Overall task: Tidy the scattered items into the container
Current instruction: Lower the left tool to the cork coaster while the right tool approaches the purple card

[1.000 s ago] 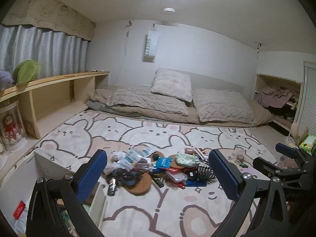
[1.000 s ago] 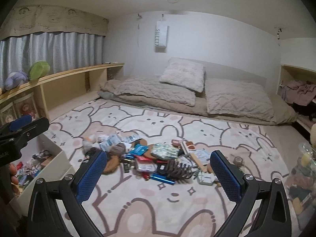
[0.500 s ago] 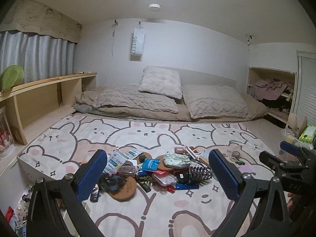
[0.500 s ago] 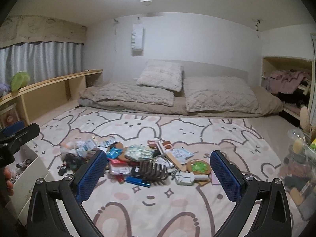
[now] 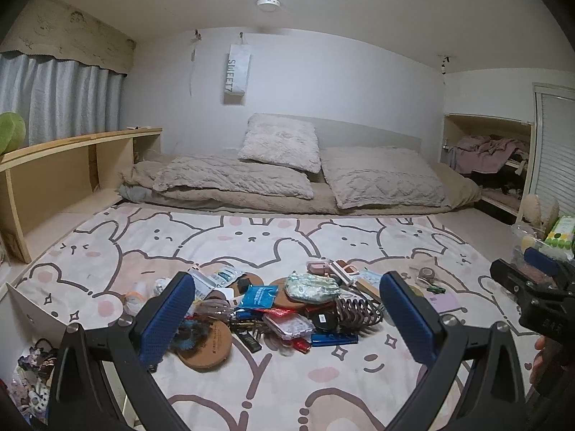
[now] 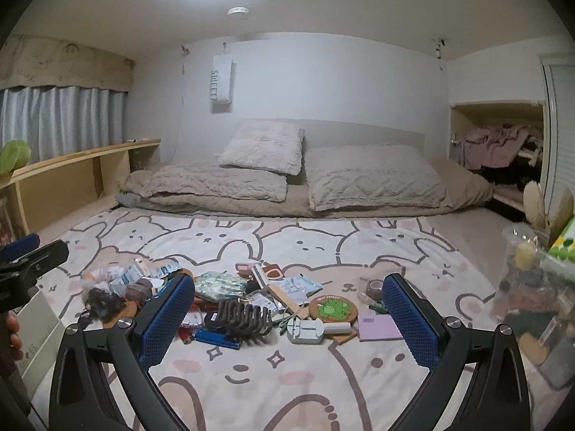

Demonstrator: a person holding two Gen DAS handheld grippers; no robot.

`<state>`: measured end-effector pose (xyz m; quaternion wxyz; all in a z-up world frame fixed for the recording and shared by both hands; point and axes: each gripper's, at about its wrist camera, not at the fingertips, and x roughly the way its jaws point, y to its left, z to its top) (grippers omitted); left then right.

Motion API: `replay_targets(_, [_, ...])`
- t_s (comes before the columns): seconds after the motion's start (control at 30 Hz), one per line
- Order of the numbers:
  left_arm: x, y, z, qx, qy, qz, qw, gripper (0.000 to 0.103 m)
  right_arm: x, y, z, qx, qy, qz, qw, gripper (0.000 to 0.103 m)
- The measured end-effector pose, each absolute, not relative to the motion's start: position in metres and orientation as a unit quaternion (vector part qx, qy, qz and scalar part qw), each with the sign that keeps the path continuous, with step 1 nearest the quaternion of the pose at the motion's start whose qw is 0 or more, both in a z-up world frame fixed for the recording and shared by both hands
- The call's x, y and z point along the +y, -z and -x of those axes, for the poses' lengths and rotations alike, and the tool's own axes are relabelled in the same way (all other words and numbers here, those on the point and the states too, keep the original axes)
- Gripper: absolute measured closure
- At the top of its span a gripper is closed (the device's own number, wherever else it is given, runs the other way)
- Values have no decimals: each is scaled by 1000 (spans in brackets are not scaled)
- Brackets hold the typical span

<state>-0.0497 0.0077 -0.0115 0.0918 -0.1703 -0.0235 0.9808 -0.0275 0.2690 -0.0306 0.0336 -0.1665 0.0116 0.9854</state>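
Step in hand: approach, nothing picked yet. Left gripper and right gripper both hover above the rug, fingers spread wide, nothing between them on either side.

The scattered items sit in one loose heap mid-rug, just ahead of both grippers: cork coaster, dark claw hair clip, blue lighter, light-blue packet, green patterned pouch, frog coaster, pink sticky pad, white gadget, tape roll. Many overlap or touch.

The container, a white box, is at the rug's left edge, low-left in the left wrist view. Small things are visible inside it, so judging by that the task is partly done, but most of the heap remains.

Next move, my read: pick one item at the heap's edge, lower and close on it. Hair clip or white gadget look easiest, since they stand proud of the rug. Flat stuff (coasters, sticky pad, packets) needs an edge pinch or a slide; the fingers may snag the soft rug.

Left gripper is nearer the box, so the left side of the heap suits it; the right gripper has to carry across. Risk: dragging neighbours out of the heap when lifting from the overlapped middle.
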Motion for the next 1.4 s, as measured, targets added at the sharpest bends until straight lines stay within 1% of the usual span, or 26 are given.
replay_targets(0.2, [2, 17, 50, -37, -981, 165, 94, 0, 272, 45, 32, 13, -984, 176, 38, 0])
replay_targets(0.37, [-1, 21, 47, -25, -983, 155, 90, 0, 278, 51, 27, 13, -985, 164, 56, 0])
replay_targets(0.57, [-9, 24, 45, -36, -984, 153, 81, 0, 284, 56, 23, 16, -985, 164, 57, 0])
replay_targets(1.0, [-10, 40, 45, -9, -986, 151, 65, 0, 296, 69, 19, 23, -984, 166, 57, 0])
replay_targets(1.27, [-22, 57, 62, -6, -976, 210, 64, 0, 305, 81, 23, 27, -982, 178, 58, 0])
replay_targets(1.4, [-31, 65, 76, -21, -969, 241, 49, 0, 308, 90, 27, 34, -980, 191, 54, 0])
